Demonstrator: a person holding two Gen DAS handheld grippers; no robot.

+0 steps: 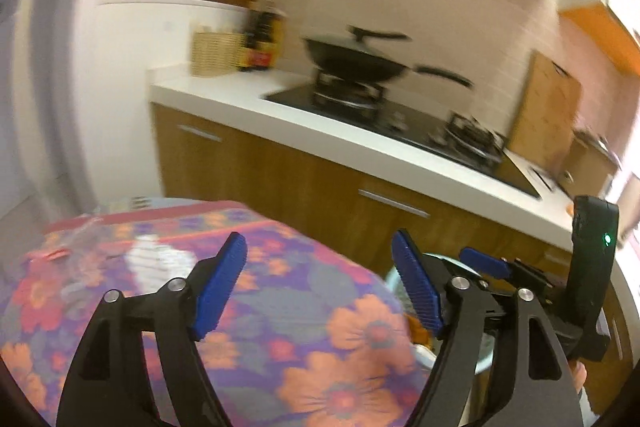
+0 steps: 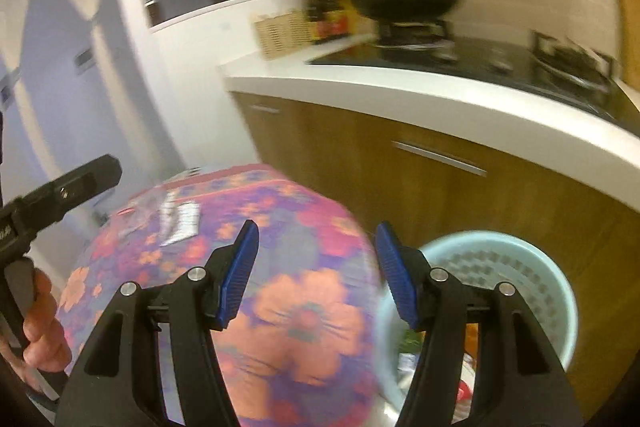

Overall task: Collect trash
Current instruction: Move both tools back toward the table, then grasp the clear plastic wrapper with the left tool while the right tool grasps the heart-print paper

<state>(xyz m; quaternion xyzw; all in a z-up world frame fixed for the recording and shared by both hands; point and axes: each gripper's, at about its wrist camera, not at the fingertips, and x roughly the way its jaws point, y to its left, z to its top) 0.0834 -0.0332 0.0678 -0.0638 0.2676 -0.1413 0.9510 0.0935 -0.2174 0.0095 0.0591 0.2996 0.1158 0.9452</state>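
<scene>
both grippers — left gripper (image 1: 318, 281) and right gripper (image 2: 316, 277) — stand with jaws apart, nothing between the pads. below them: floral tablecloth (image 2: 280, 227). pale-blue perforated bin (image 2: 532, 267) sits beside the table, scraps inside. white wrapper (image 2: 180, 223) — crumpled, blurred — lies on the cloth's far end.

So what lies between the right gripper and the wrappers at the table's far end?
Only bare floral tablecloth between the right gripper and the wrappers, in the right wrist view.
</scene>
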